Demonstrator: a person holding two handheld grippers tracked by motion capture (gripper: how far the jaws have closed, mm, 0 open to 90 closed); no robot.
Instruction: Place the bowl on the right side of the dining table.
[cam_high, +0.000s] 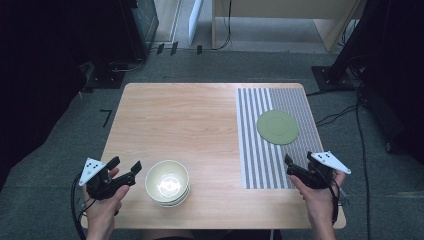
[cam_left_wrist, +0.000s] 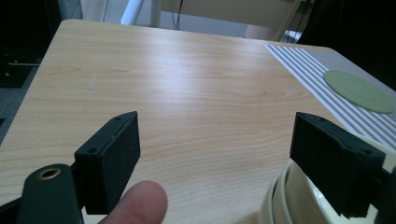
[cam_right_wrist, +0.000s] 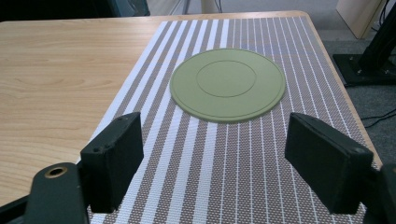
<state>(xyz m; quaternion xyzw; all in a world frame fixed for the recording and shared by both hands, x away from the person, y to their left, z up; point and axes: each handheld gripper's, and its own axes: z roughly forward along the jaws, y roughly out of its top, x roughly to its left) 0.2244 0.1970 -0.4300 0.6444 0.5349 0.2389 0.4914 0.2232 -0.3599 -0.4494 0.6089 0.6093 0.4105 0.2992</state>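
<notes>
A stack of cream bowls (cam_high: 167, 183) stands near the front edge of the wooden table (cam_high: 185, 115), left of centre. My left gripper (cam_high: 126, 162) hovers open just left of the stack; in the left gripper view (cam_left_wrist: 215, 154) its right jaw sits over the bowls' rim (cam_left_wrist: 285, 200), apart from it. A flat green round plate (cam_high: 278, 127) lies on the grey striped placemat (cam_high: 255, 150) at the right. My right gripper (cam_high: 298, 159) is open above the placemat's near corner (cam_right_wrist: 224, 177), with the green plate (cam_right_wrist: 227, 85) ahead of the jaws and nothing between them.
The table's left half is bare wood. Beyond the far edge are a pale wooden furniture frame (cam_high: 280, 15) and dark equipment (cam_high: 135, 25). Cables (cam_high: 340, 115) run over the grey floor to the right of the table.
</notes>
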